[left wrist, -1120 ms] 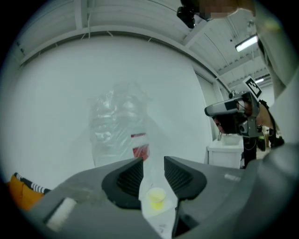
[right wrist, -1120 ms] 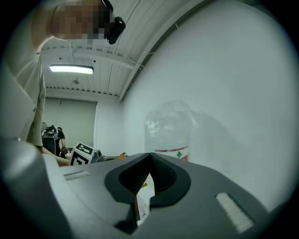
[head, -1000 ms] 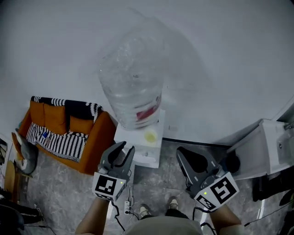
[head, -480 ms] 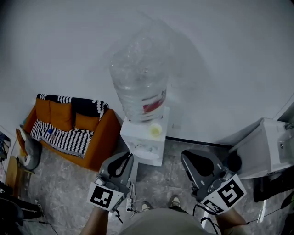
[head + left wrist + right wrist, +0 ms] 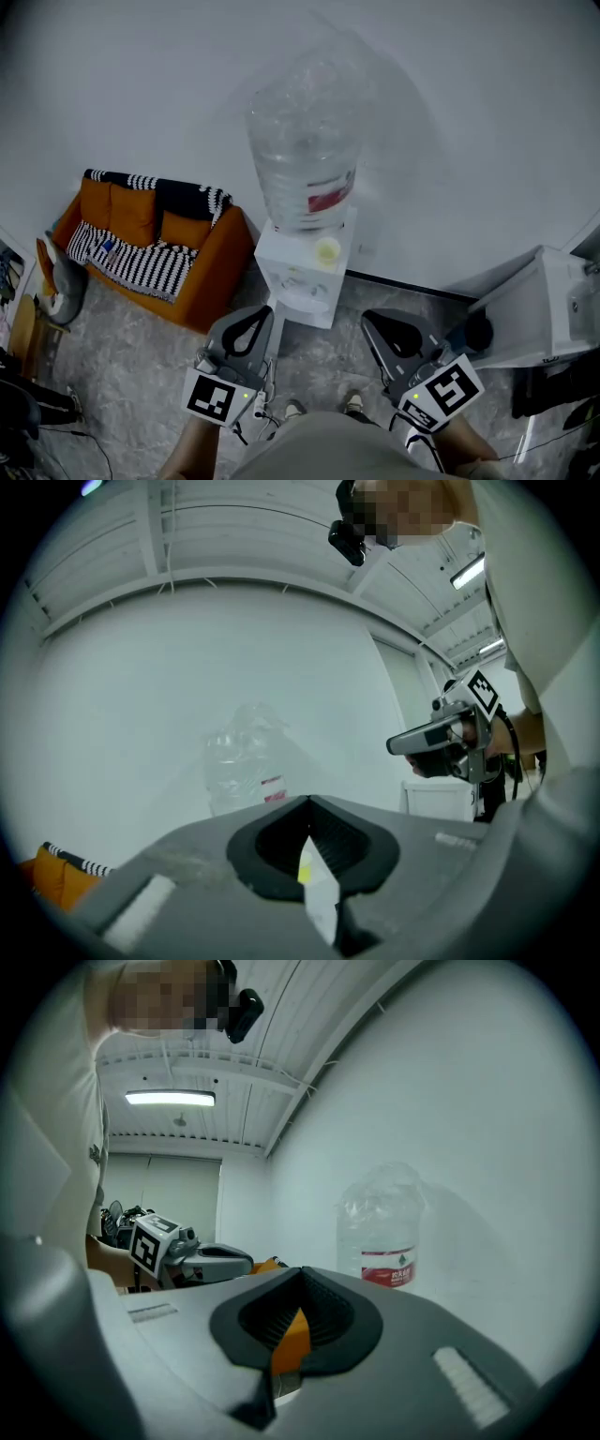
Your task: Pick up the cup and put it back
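A small yellow cup (image 5: 327, 250) stands on top of a white water dispenser (image 5: 298, 281), in front of the big clear water bottle (image 5: 305, 159). My left gripper (image 5: 263, 311) hovers low in front of the dispenser, shut with nothing held. My right gripper (image 5: 368, 318) hangs to its right, also shut and empty. In the left gripper view the jaws (image 5: 309, 800) meet at the tips, and a sliver of the yellow cup (image 5: 304, 873) shows through the gap below them. The right gripper view shows its jaws (image 5: 300, 1270) closed, with the bottle (image 5: 384, 1241) beyond.
An orange sofa (image 5: 192, 272) with a striped blanket (image 5: 131, 267) stands left of the dispenser. A white cabinet (image 5: 539, 309) stands at the right. A white wall lies behind. A power strip and cable (image 5: 261, 412) lie on the grey floor by the person's feet.
The left gripper's jaws have closed from open. Both grippers sit a little lower and farther from the dispenser, which has shifted right and up in the head view.
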Available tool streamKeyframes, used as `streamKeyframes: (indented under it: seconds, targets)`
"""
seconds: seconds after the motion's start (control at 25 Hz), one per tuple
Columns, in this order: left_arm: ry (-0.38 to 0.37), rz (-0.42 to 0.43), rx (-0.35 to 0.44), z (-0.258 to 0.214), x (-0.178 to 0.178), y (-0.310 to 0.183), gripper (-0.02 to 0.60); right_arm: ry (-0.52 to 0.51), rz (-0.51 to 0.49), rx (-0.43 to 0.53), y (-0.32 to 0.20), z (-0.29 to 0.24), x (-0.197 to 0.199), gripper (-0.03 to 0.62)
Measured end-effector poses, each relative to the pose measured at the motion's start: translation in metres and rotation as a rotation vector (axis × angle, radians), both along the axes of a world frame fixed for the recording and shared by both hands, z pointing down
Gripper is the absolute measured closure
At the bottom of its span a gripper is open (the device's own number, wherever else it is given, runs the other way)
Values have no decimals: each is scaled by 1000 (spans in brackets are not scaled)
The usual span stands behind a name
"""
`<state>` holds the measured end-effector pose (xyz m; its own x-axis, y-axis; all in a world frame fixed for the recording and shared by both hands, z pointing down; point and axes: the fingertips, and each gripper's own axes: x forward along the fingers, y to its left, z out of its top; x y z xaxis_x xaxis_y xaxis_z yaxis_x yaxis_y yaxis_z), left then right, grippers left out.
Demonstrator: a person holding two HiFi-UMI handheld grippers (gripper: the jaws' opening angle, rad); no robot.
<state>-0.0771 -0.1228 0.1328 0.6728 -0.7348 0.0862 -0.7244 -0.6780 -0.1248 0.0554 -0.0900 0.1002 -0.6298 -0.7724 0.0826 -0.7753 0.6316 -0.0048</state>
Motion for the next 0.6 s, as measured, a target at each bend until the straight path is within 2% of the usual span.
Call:
streamKeyframes:
  seconds: [0.28,0.6]
  targets:
    - [43,-66,-9,-3,-15,3,580,-6,-13,3,-1,-1,-5,591]
    - [31,-58,-1,-7,-18,11,580,-5,-20,8,-1,-3,-10,591]
